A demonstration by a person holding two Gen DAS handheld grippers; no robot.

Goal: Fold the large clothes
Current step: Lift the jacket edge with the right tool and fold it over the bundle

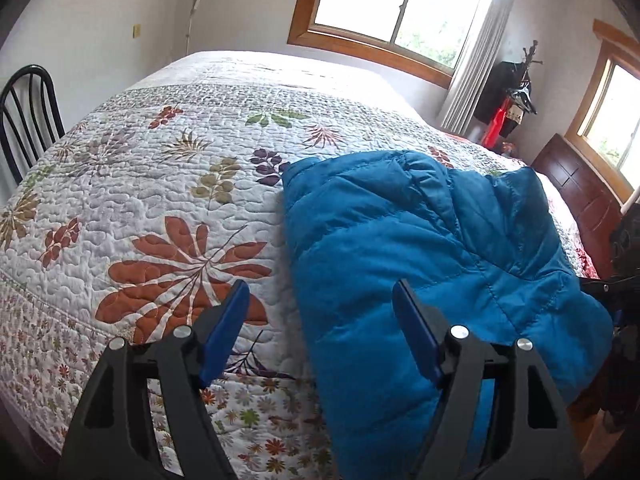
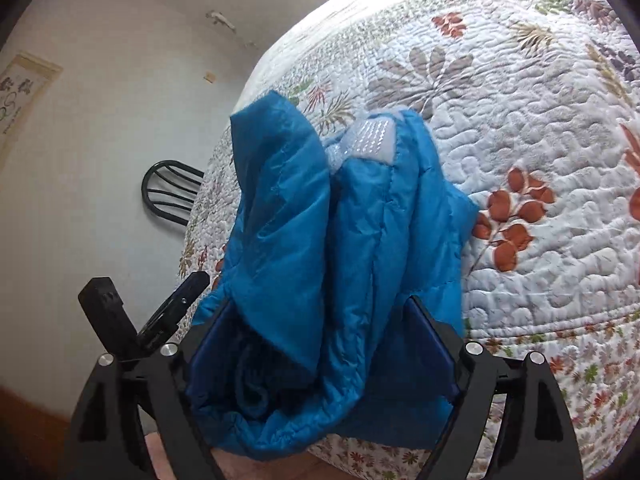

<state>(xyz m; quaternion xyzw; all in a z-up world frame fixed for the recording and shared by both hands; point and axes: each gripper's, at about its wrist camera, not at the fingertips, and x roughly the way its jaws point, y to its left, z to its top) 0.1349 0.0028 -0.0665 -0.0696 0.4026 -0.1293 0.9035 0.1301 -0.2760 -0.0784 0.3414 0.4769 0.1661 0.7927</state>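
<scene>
A blue puffer jacket [image 1: 420, 248] lies folded over near the front right edge of the bed, partly hanging over it. My left gripper [image 1: 320, 328] is open and empty, above the jacket's left edge. In the right wrist view the jacket [image 2: 320, 240] bunches up between the fingers of my right gripper [image 2: 324, 336]. Its jaws stand wide with the thick fabric filling the gap; whether they press on it I cannot tell. A white lining patch [image 2: 372, 136] shows at the jacket's far end.
The bed carries a white floral quilt [image 1: 160, 184]. A black metal chair [image 1: 28, 120] stands at its left side. A dark wooden headboard [image 1: 580, 188] and a coat stand [image 1: 516, 104] are at the right. Windows [image 1: 396, 0] are behind the bed.
</scene>
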